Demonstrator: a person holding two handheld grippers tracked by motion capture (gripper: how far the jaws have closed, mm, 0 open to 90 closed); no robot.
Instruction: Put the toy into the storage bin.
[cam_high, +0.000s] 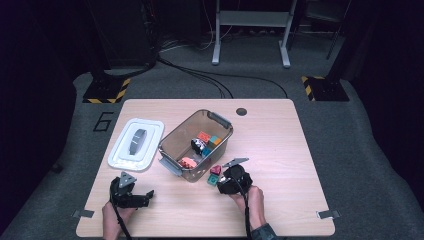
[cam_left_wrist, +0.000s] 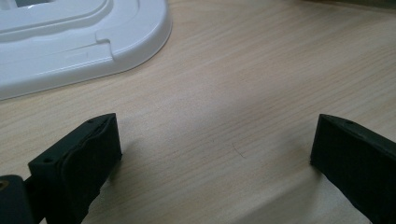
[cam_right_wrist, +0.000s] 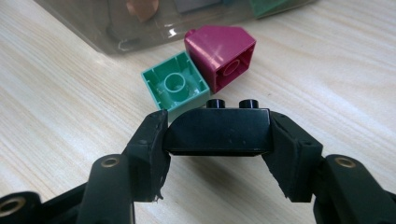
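Note:
My right gripper (cam_right_wrist: 217, 133) is shut on a black brick (cam_right_wrist: 217, 129) with two studs, both pads pressed on its ends just above the table. Just beyond it lie a green brick (cam_right_wrist: 175, 86) on its side and a magenta sloped brick (cam_right_wrist: 223, 53), touching each other beside the clear bin (cam_high: 172, 145). In the high view the right gripper (cam_high: 231, 181) sits just in front of the bin's near corner, by the magenta brick (cam_high: 215, 170) and the green brick (cam_high: 213, 180). My left gripper (cam_left_wrist: 215, 154) rests open over bare wood, also seen at the front left (cam_high: 131, 196).
The clear bin holds several coloured bricks (cam_high: 204, 136) and a black-and-white piece (cam_high: 198, 145). A white lid (cam_high: 136, 143) lies left of the bin, its edge (cam_left_wrist: 93, 46) just beyond my left jaws. A round grommet (cam_high: 241, 111) sits near the table's far edge.

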